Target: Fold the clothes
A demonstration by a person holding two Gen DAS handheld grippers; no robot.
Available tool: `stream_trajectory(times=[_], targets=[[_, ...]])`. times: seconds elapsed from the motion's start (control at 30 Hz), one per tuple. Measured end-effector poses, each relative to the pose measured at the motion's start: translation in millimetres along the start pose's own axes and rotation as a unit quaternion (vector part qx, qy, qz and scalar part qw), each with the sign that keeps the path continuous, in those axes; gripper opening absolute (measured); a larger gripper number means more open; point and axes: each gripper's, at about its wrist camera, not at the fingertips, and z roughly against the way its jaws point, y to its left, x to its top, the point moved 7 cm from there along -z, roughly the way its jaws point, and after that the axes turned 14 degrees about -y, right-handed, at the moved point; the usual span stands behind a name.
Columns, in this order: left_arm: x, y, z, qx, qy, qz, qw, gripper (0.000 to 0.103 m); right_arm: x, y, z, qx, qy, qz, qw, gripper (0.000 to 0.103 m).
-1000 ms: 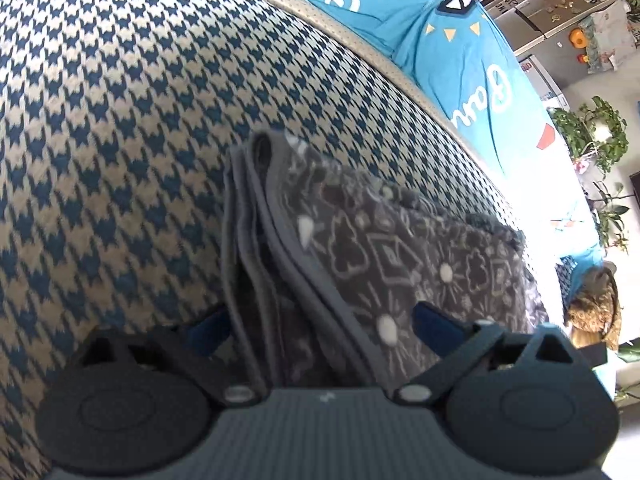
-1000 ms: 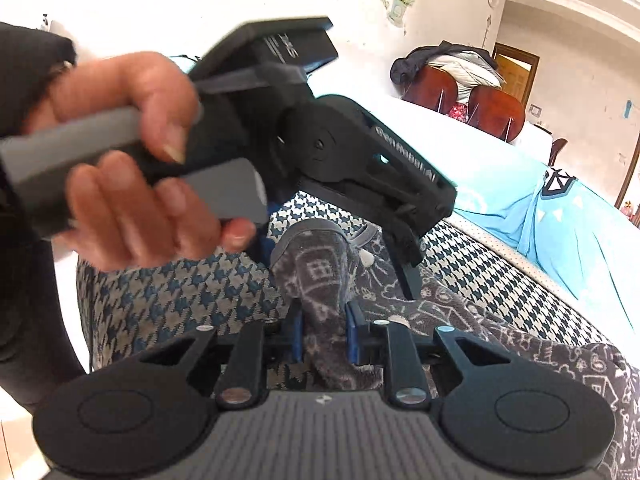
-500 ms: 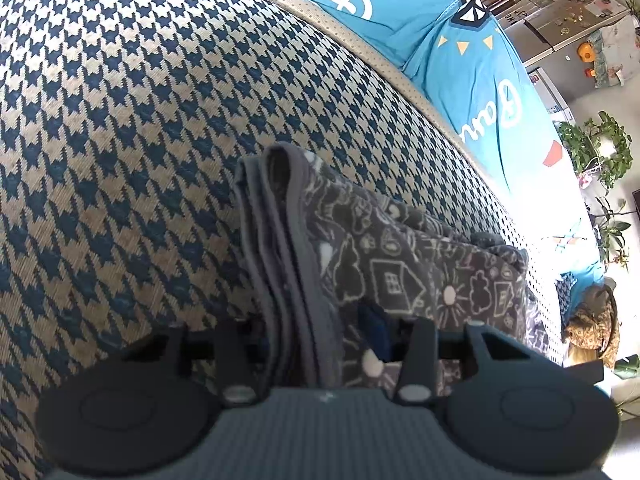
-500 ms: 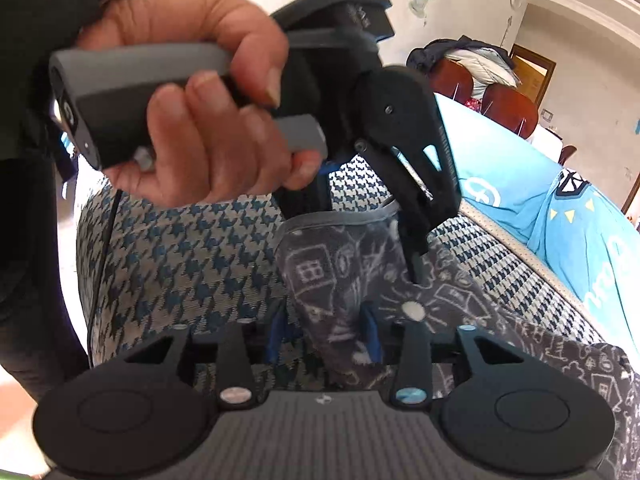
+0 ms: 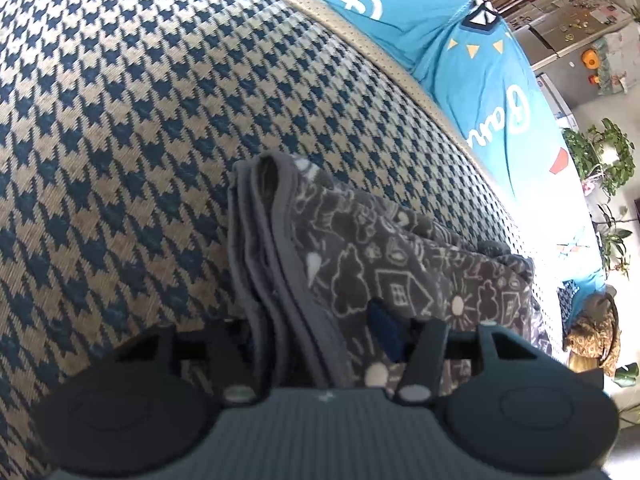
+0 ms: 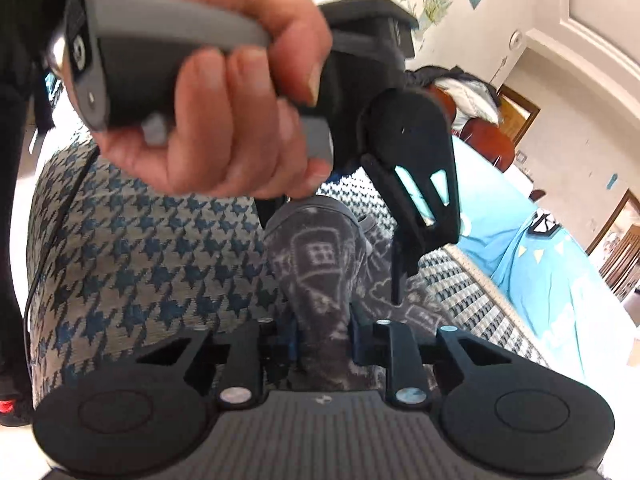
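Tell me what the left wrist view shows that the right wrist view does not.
Only the left wrist view shows the stacked grey hems of the folded patterned garment, a fridge and houseplants. Only the right wrist view shows the hand holding the left gripper from outside, and chairs with a jacket. Both show the garment on the houndstooth surface and the turquoise cloth. The right gripper is closing on the garment.

The left gripper's [image 5: 316, 340] left finger hidden behind grey garment [image 5: 360, 264] folds; the person's hand [image 6: 208, 92] blurred
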Motion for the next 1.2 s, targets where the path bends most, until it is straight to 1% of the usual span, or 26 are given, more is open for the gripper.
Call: stream_trajectory(times=[0.03, 0.07, 0.1, 0.13, 0.27, 0.33, 0.43, 0.57, 0.63, 0.77, 0.9, 1.0, 1.07, 1.13, 1.2], targets=[[0, -3, 0, -0.005, -0.002, -0.003, 1.0, 0.034, 1, -2, 2, -0.002, -0.003, -0.002, 1.0, 0.022], [0, -7, 3, -0.01, -0.007, -0.007, 0.9999, 0.031, 3, -5, 5, -0.007, -0.007, -0.005, 1.0, 0.021], [1, -12, 5, -0.011, -0.012, -0.015, 0.9998, 0.026, 4, -9, 8, -0.012, -0.012, -0.008, 1.0, 0.021], [2, -16, 8, -0.012, -0.017, -0.022, 0.9996, 0.024, 6, -12, 11, -0.017, -0.017, -0.011, 1.0, 0.02], [6, -43, 19, -0.014, -0.037, -0.038, 0.9985, 0.023, 18, -25, 22, -0.042, -0.037, -0.023, 0.998, 0.02], [8, -64, 25, -0.015, -0.049, -0.056, 0.9971, 0.023, 22, -36, 32, -0.061, -0.049, -0.025, 0.997, 0.02], [11, -109, 34, -0.021, -0.07, -0.099, 0.9924, 0.023, 28, -60, 49, -0.098, -0.064, -0.041, 0.992, 0.019], [3, -180, 35, -0.036, -0.085, -0.161, 0.9826, 0.023, 27, -100, 74, -0.157, -0.08, -0.071, 0.982, 0.019], [-5, -217, 30, -0.048, -0.082, -0.185, 0.978, 0.023, 24, -121, 87, -0.186, -0.085, -0.087, 0.975, 0.019], [-29, -286, 15, -0.072, -0.072, -0.232, 0.9673, 0.023, 12, -159, 117, -0.248, -0.093, -0.118, 0.957, 0.019], [-65, -338, -6, -0.082, -0.051, -0.277, 0.956, 0.023, -8, -191, 143, -0.299, -0.088, -0.158, 0.937, 0.019], [-91, -359, -35, -0.087, -0.022, -0.296, 0.9509, 0.023, -35, -208, 160, -0.323, -0.072, -0.207, 0.921, 0.019], [-106, -368, -56, -0.084, -0.006, -0.316, 0.945, 0.023, -54, -218, 169, -0.335, -0.059, -0.238, 0.91, 0.019], [-119, -372, -77, -0.078, 0.009, -0.333, 0.9395, 0.024, -74, -225, 173, -0.343, -0.047, -0.279, 0.896, 0.019], [-128, -372, -96, -0.075, 0.025, -0.338, 0.9377, 0.024, -83, -228, 188, -0.352, -0.036, -0.314, 0.881, 0.019]])
